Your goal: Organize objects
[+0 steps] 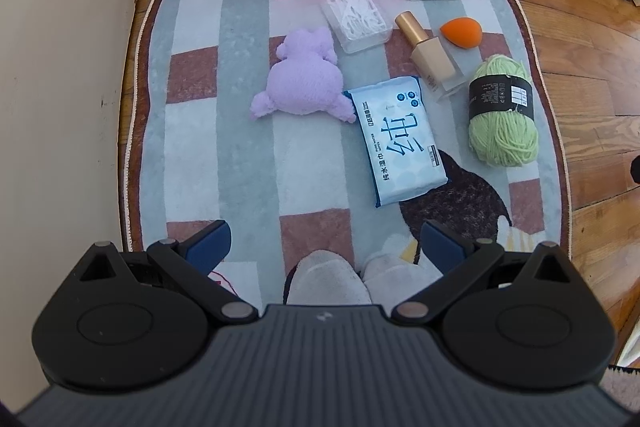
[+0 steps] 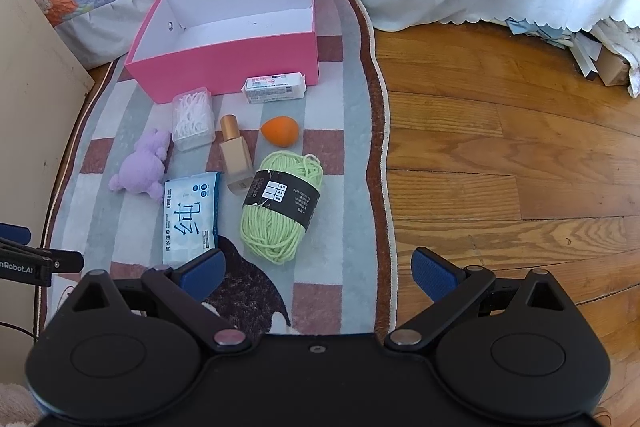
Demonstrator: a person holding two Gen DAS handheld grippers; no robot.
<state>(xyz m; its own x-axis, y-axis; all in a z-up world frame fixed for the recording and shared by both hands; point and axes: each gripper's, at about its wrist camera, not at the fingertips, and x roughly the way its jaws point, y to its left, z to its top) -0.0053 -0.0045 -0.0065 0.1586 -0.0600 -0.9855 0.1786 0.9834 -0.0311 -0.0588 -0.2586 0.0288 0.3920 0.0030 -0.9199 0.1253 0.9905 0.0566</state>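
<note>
On the rug (image 2: 344, 131), left to right: purple plush (image 2: 142, 167), wipes pack (image 2: 190, 217), foundation bottle (image 2: 236, 157), green yarn (image 2: 280, 207) — all in front of the empty pink box (image 2: 224, 67). Left claw (image 1: 326, 247) and right claw (image 2: 318, 273) gape wide, holding nothing.

Left tool (image 1: 326, 245) and right tool (image 2: 318, 273) both wide apart, empty, angled downward.

Black grippers (image 1: 326, 247), blue ribbed finger pads (image 2: 202, 273), white socks (image 1: 328, 281)
</note>
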